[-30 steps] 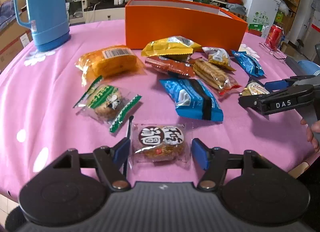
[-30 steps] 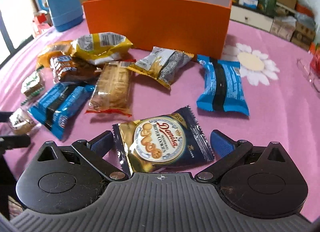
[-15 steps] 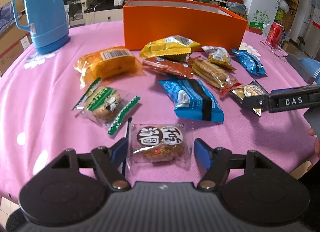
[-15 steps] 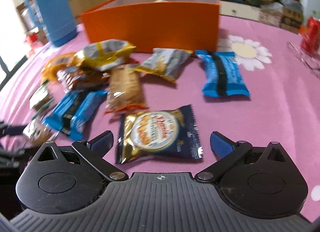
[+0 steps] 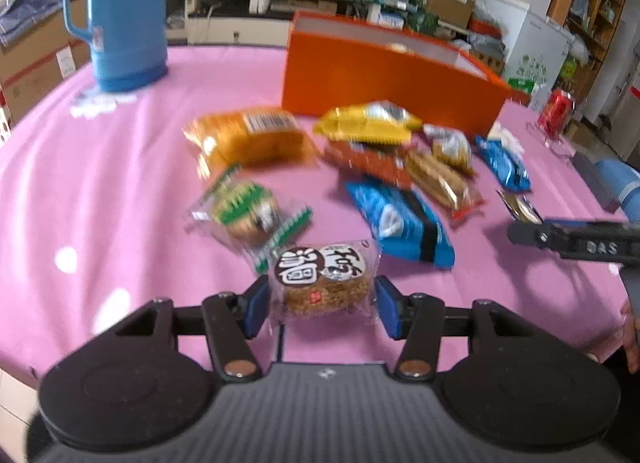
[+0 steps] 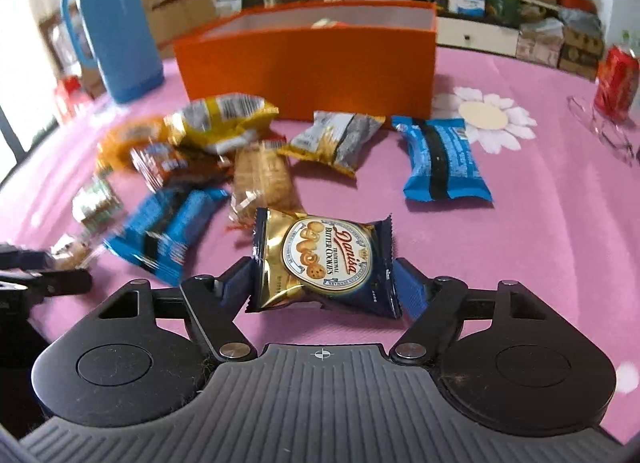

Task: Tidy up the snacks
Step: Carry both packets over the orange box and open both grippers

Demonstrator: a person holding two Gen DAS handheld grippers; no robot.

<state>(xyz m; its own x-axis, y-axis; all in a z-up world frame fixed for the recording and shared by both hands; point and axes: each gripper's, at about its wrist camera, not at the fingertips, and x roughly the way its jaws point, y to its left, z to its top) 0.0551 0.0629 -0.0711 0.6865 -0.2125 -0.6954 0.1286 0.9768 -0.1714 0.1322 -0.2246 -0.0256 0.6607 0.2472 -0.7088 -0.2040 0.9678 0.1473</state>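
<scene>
Above the pink counter (image 5: pixel 120 191), the left tool (image 5: pixel 322 305) was closing, its blue pads pressing the clear-wrapped round cake (image 5: pixel 324 281). The right tool (image 6: pixel 324 283) was closing on the Danisa cookie packet (image 6: pixel 324 259), held just off the cloth. The orange box (image 6: pixel 308 59) stood behind the scattered snacks.

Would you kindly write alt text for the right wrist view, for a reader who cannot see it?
The right gripper is closing on a Danisa cookie packet, lifted tilted above a pink tablecloth. Beyond lie scattered snack packets before an open orange box, with a blue flask at left and a red can at right.
</scene>
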